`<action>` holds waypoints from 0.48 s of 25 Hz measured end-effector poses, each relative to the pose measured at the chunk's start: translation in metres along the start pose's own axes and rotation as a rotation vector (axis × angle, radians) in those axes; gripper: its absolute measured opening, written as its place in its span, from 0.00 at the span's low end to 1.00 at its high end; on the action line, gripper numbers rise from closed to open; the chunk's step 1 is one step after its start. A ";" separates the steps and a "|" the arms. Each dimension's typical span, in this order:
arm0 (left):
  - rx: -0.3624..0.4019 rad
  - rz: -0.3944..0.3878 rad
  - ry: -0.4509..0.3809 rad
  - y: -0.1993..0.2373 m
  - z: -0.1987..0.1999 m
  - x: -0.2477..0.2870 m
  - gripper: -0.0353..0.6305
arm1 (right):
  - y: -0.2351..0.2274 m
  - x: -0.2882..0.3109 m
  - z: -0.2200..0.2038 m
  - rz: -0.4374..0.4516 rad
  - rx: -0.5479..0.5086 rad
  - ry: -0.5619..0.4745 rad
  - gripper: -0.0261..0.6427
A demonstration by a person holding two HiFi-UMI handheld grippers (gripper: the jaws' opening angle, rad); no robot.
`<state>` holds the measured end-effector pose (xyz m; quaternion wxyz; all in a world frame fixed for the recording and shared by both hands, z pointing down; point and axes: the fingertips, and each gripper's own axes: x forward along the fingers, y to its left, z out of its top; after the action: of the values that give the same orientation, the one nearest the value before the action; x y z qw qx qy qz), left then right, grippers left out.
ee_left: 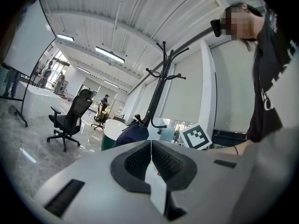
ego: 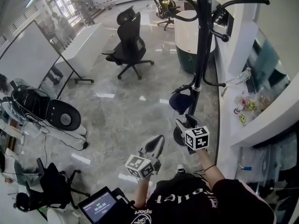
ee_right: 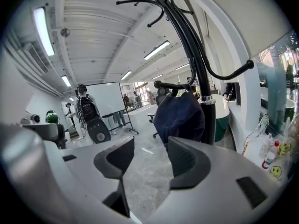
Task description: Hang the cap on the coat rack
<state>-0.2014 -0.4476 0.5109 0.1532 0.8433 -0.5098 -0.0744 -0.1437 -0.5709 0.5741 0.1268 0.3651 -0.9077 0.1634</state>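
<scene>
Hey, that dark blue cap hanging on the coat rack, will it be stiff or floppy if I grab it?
Probably floppy: the cap sags in a soft rounded lump from its hook. Likely light, as that thin hook carries it. Hanging free beside the pole, it may swing if nudged.

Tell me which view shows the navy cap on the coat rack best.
The right gripper view: the cap hangs large on a low hook beside the pole. The head view shows the cap small, from above; the left gripper view shows only its top, the rest hidden.
</scene>
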 end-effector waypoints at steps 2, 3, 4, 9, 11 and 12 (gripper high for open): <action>0.002 -0.008 0.002 -0.006 -0.001 -0.006 0.06 | 0.011 -0.011 0.006 0.022 -0.004 -0.030 0.39; 0.003 -0.012 0.002 -0.009 -0.001 -0.009 0.06 | 0.017 -0.017 0.008 0.033 -0.007 -0.044 0.39; 0.005 -0.016 0.003 -0.012 -0.001 -0.013 0.06 | 0.023 -0.024 0.011 0.043 -0.008 -0.056 0.38; 0.011 -0.036 0.002 -0.030 -0.006 -0.029 0.06 | 0.042 -0.058 0.015 0.052 0.006 -0.115 0.16; 0.014 -0.048 0.001 -0.037 -0.007 -0.036 0.06 | 0.051 -0.070 0.013 0.057 0.013 -0.122 0.11; 0.015 -0.055 0.002 -0.041 -0.007 -0.039 0.06 | 0.056 -0.076 0.011 0.060 0.015 -0.123 0.10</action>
<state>-0.1833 -0.3937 0.5029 0.1450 0.8582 -0.4868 -0.0739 -0.1314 -0.4903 0.5261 0.0631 0.3481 -0.9230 0.1512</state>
